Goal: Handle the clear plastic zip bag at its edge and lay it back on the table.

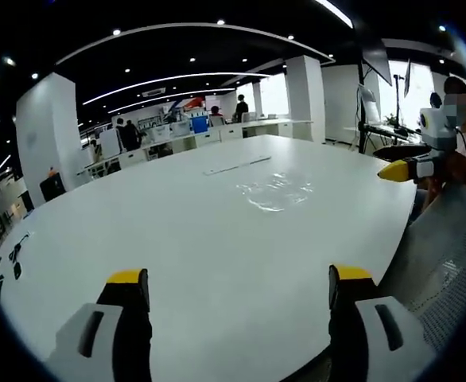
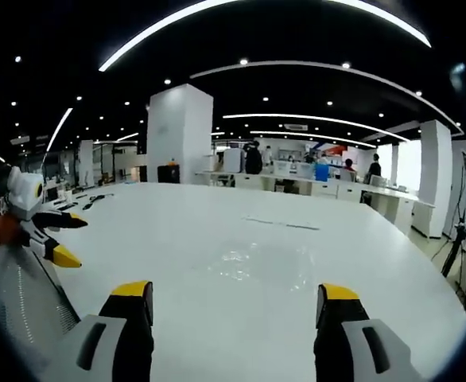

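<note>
White table (image 1: pixel 177 239), clear zip bag (image 1: pixel 277 191) flat

The clear, crinkled plastic zip bag (image 1: pixel 277 192) glints glossy on the smooth, matt white round table (image 1: pixel 177 239); grey mesh chair back (image 1: pixel 448 263) looks woven.

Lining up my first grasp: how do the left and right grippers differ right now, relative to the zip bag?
In each gripper's own view, the left gripper sees the zip bag ahead and right of centre; the right gripper sees it almost centred. From the other's camera, the right gripper shows one yellow tip, the left both fingers apart. Both are open, empty, short of the bag, over the white table.
</note>
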`<state>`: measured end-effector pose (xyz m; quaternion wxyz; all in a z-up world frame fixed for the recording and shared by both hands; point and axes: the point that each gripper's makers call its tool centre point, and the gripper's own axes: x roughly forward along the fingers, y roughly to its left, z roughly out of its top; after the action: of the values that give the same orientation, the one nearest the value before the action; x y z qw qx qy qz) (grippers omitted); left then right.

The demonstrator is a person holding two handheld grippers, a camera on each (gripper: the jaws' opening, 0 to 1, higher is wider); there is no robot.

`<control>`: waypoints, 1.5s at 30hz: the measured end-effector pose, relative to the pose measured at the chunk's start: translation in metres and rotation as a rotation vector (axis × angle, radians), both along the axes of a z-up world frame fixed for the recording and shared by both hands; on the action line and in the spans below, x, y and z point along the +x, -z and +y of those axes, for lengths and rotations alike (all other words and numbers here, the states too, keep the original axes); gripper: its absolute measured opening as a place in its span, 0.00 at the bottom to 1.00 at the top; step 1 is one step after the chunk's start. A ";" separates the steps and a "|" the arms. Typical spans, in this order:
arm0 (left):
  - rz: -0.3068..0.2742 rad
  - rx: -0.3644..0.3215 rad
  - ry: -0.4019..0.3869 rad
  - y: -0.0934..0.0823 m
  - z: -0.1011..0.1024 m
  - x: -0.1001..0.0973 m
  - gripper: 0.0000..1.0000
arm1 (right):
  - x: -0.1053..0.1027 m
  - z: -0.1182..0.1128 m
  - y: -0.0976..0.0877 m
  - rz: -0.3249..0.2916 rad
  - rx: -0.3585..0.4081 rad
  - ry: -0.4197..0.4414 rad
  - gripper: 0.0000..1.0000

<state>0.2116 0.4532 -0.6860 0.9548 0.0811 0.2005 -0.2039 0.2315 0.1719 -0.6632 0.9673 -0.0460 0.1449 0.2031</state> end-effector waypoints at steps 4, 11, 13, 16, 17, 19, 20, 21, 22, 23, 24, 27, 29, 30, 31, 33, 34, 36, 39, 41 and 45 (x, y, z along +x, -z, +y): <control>-0.012 -0.009 -0.005 -0.003 0.001 0.001 0.91 | -0.001 0.001 0.005 0.017 -0.019 -0.008 0.82; -0.030 -0.017 -0.020 -0.006 0.004 0.002 0.92 | -0.003 0.004 0.007 0.035 -0.024 -0.023 0.81; -0.031 -0.021 -0.017 -0.006 0.003 0.002 0.92 | -0.003 0.003 0.005 0.027 -0.022 -0.017 0.81; -0.034 -0.025 -0.016 -0.007 0.003 0.002 0.92 | -0.003 0.002 0.002 0.018 -0.015 -0.012 0.82; -0.035 -0.026 -0.016 -0.007 0.003 0.002 0.91 | -0.003 0.002 0.001 0.012 -0.015 -0.011 0.82; -0.039 -0.029 -0.018 -0.008 0.003 0.002 0.91 | -0.003 0.001 0.001 0.008 -0.020 -0.010 0.82; -0.039 -0.029 -0.019 -0.008 0.003 0.002 0.91 | -0.002 0.000 0.001 0.007 -0.022 -0.008 0.82; -0.038 -0.030 -0.020 -0.007 0.004 0.003 0.91 | -0.002 0.000 0.001 0.006 -0.023 -0.007 0.82; -0.037 -0.030 -0.019 -0.007 0.004 0.003 0.90 | -0.003 0.000 0.000 0.005 -0.022 -0.007 0.82; -0.037 -0.029 -0.016 -0.007 0.003 0.003 0.90 | -0.003 0.001 0.000 0.004 -0.021 -0.009 0.82; -0.036 -0.028 -0.015 -0.006 0.003 0.003 0.90 | -0.003 0.001 0.000 0.005 -0.022 -0.009 0.82; -0.052 -0.032 -0.009 -0.009 0.002 0.004 0.90 | -0.002 0.001 -0.001 0.007 -0.007 -0.006 0.84; -0.046 -0.039 -0.010 -0.008 0.003 0.003 0.90 | -0.002 0.000 -0.001 0.010 0.002 -0.004 0.84; -0.039 -0.038 -0.011 -0.006 0.003 0.004 0.91 | -0.002 0.000 0.000 0.014 0.003 -0.004 0.84; -0.034 -0.036 -0.013 -0.005 0.003 0.004 0.92 | -0.002 0.000 0.001 0.024 0.000 -0.005 0.83; -0.032 -0.037 -0.010 -0.004 0.003 0.004 0.92 | -0.003 0.001 0.004 0.040 -0.008 -0.010 0.83; -0.025 -0.023 -0.005 -0.002 0.003 0.004 0.92 | -0.003 0.001 0.007 0.054 -0.015 -0.013 0.83; -0.012 0.011 0.022 0.003 -0.001 0.002 0.92 | -0.003 0.002 0.009 0.067 -0.009 -0.021 0.83; -0.012 0.002 0.018 0.002 0.001 0.003 0.92 | -0.003 0.004 0.008 0.070 0.007 -0.031 0.84; -0.007 0.004 0.021 0.001 0.003 0.003 0.93 | -0.002 0.005 0.008 0.080 0.004 -0.040 0.84; 0.022 0.041 0.043 0.004 0.005 0.001 0.91 | 0.003 0.010 0.006 0.102 0.021 -0.059 0.81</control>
<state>0.2130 0.4586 -0.6896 0.9461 0.1029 0.2132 -0.2212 0.2343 0.1818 -0.6694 0.9527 -0.0295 0.1903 0.2352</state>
